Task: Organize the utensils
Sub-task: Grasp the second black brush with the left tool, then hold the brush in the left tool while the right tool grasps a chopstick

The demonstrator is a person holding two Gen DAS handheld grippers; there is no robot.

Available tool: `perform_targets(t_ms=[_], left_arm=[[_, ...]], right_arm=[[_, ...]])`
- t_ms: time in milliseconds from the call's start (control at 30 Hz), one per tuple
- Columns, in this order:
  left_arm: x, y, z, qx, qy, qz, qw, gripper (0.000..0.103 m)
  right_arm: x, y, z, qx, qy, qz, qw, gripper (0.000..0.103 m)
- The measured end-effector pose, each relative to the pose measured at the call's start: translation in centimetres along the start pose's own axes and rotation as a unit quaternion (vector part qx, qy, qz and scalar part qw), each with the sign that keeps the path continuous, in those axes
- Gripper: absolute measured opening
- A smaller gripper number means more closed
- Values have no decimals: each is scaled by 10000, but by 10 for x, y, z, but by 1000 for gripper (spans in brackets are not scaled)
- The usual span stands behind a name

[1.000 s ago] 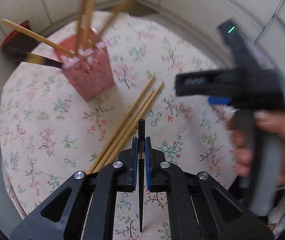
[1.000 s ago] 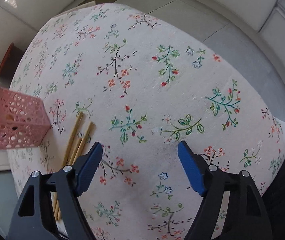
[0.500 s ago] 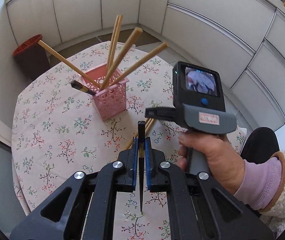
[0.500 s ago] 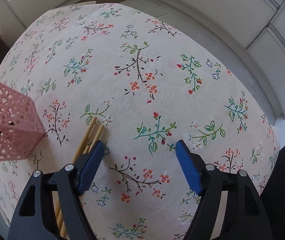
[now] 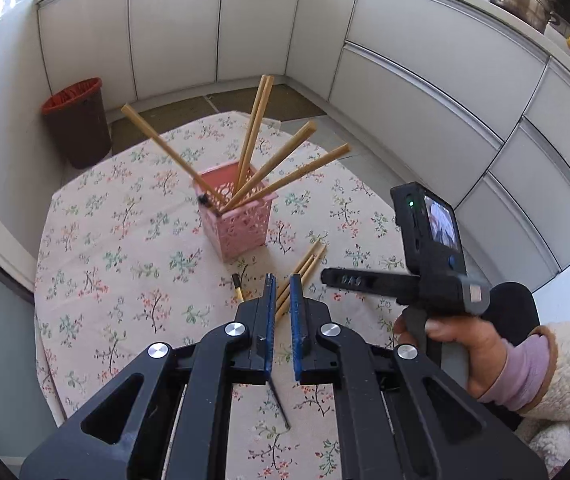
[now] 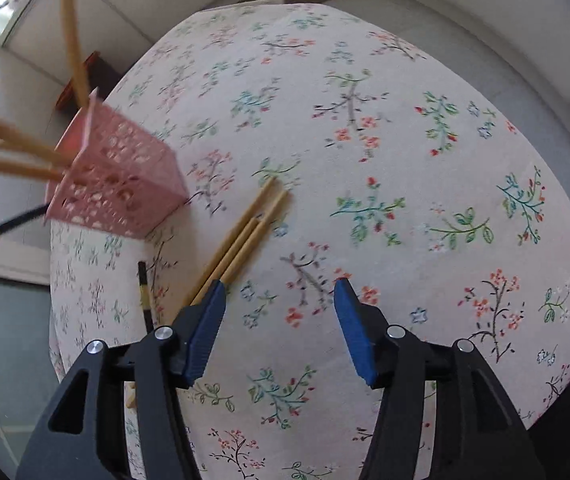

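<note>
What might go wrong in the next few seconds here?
The black chopstick sits slanted in the shut left gripper and may slip out. The right gripper, jaws just closing with nothing between them, may scatter the bamboo chopsticks beside its finger. Either could knock the pink basket, whose chopsticks lean outward.

holder (image 5: pixel 241 220) 1 | bamboo chopsticks (image 5: pixel 273 168) 8 (three loose) | black chopsticks (image 6: pixel 145 296) 2

Bright daylight from upper left; fisheye-bent edges, slight motion blur
</note>
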State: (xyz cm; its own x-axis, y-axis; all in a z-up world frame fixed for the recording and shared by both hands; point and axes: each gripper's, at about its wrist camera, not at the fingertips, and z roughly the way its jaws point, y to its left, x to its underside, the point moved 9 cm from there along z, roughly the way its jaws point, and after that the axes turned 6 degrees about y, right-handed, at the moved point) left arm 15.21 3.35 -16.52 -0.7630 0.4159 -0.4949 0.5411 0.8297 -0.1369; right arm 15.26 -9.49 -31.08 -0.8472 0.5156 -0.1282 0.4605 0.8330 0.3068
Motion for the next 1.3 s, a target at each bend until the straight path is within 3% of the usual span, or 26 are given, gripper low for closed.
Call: perform_targets(t_ms=[133, 200, 267, 333, 400, 467, 567, 667, 767, 800, 867, 1000, 1100, 1167, 1200, 1233, 1300], left_arm=[[28, 21, 47, 315, 882, -504, 9943, 13], [43, 36, 86, -5, 1408, -862, 9863, 13], [50, 46, 112, -201, 1663, -1199, 9786, 14], [49, 50, 126, -118, 1609, -1591, 9740, 16], [44, 53, 132, -27, 1422, -1991, 9696, 26], [42, 62, 137, 14, 1268, -2540, 9588, 39], [41, 77, 145, -79, 1116, -3114, 9437, 40], [39, 87, 156, -321, 1162, -3376, 9335, 40], [30, 87, 163, -465, 1100, -3399, 9328, 40], [28, 85, 165, -527, 1116, -3386, 9328, 38], [31, 88, 167, -900, 1178, -3388, 9291, 8], [42, 90, 159, -366, 1120, -3684, 9222, 6], [55, 98, 135, -26, 1018, -3914, 9145, 6], [55, 103, 105, 101, 796, -3922, 9164, 6], [51, 105, 83, 155, 573, -3889, 9194, 6], [46, 106, 59, 194, 299, -3858, 9219, 6], [46, 113, 14, 310, -212, -3827, 9231, 6]], right_arm=[[20, 0, 2, -46, 104, 124, 9999, 56], [27, -13, -4, -66, 149, 277, 9995, 58], [26, -28, -5, -43, 221, 429, 9988, 61], [18, -46, -7, -103, 286, 600, 9977, 63], [13, -52, -7, -137, 274, 680, 9972, 63], [9, -61, -9, -131, 274, 692, 9971, 64], [5, -72, -11, -245, 321, 745, 9964, 64], [0, -79, -17, -247, 264, 644, 9973, 64], [-4, -86, -20, -207, 224, 561, 9980, 64], [-5, -89, -20, -196, 222, 556, 9980, 64], [-6, -93, -21, -208, 233, 557, 9980, 64], [-5, -91, -21, -196, 232, 377, 9988, 64], [-1, -70, -27, 21, -39, -431, 9991, 64], [4, -43, -39, 398, -548, -1514, 9862, 64], [10, -21, -48, 747, -1000, -2362, 9636, 64], [20, 3, -56, 1060, -1490, -3277, 9269, 64], [49, 45, -64, 1356, -2260, -4849, 8339, 64]])
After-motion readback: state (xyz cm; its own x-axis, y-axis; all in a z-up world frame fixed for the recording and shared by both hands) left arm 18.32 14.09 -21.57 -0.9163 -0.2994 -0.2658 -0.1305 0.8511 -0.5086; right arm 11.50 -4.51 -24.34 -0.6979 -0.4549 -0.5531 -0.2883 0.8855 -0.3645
